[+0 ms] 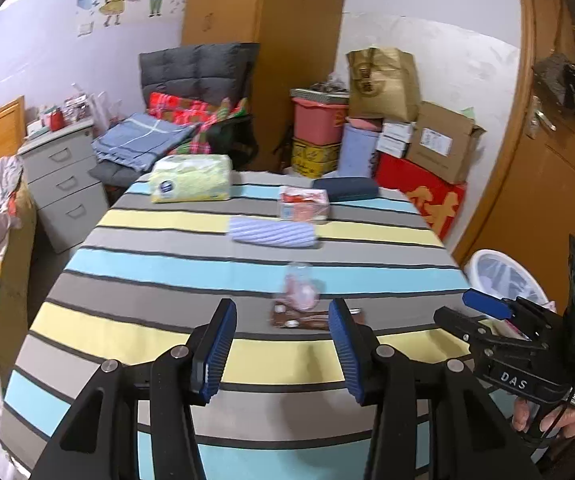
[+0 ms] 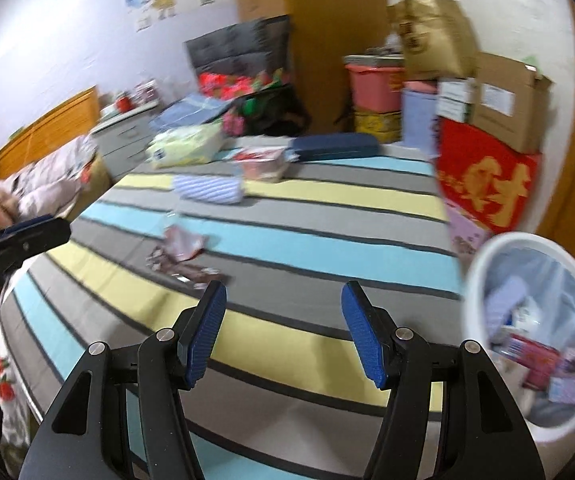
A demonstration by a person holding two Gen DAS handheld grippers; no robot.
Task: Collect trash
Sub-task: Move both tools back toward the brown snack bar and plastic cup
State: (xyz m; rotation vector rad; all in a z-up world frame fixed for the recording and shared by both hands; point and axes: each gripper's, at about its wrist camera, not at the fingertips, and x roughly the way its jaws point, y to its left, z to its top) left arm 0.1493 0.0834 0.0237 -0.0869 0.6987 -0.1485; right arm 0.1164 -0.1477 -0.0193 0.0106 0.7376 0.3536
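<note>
A table (image 1: 135,216) draped in a striped cloth fills both views, and at its right edge a white bin (image 2: 483,264), lined with a clear bag and already holding wrappers, is seen beside and below the tabletop. Toward the far end a tissue pack (image 1: 191,178), a dark blue case (image 1: 345,189), a red-and-white packet (image 1: 304,203) and a folded striped cloth (image 1: 273,232) are laid out; these could be mistaken for rubbish and swept along if a grab were aimed too far up the table. The trash itself lies near the middle of the near half: a crumpled clear-and-pink wrapper (image 1: 301,286) touching a flat brown wrapper (image 1: 307,318). The left gripper (image 1: 283,344) is held partly open and empty, its jaws framing the brown wrapper from short of it. The right gripper (image 2: 283,336) is spread wider, also empty, over bare cloth between the wrappers and the bin. A flat wrapper is judged likely to slide under the pads, or the tablecloth to be pinched with it. The light crumpled film could be knocked off the table if both tools arrive together.
</note>
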